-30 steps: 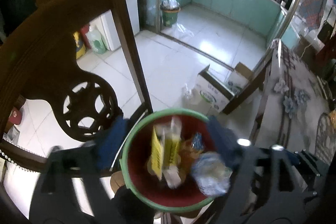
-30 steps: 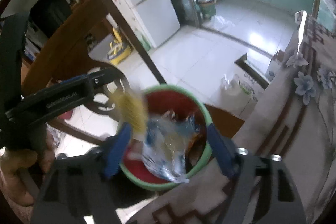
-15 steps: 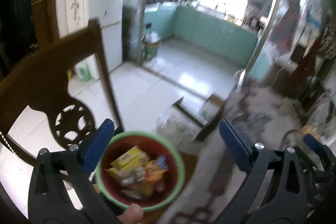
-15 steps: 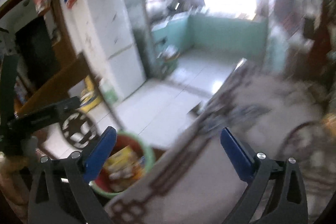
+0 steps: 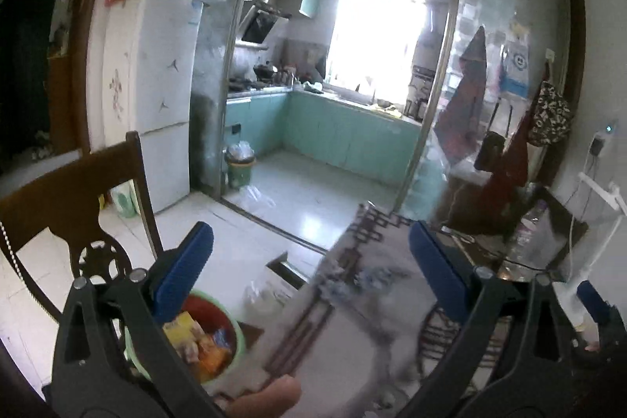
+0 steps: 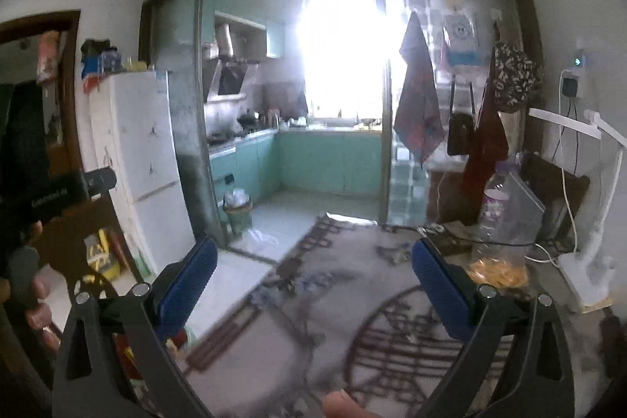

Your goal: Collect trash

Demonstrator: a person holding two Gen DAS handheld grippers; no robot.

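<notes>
Both claws spread wide, nothing between the blue ribbed pads. Left gripper (image 5: 311, 263) hangs over the table edge; right gripper (image 6: 313, 279) sits above the tabletop, touching nothing.

Largest to smallest:
- Table (image 5: 352, 351): pale cloth with dark geometric border and flower print, motion-blurred in both views.
- Wooden chair (image 5: 58, 198): dark, carved round fretwork in the back, partly cut off at left.
- Trash bin (image 5: 231, 328): round, green rim, red inside, beside the table's near-left corner below the left pad; rim partly hidden by that finger. In the right view only a sliver shows.
- Wrappers (image 5: 200, 343) inside: yellow and orange crinkled packets, labels unreadable.
- Clear plastic bottle (image 6: 494, 222) on the table's far right.
</notes>
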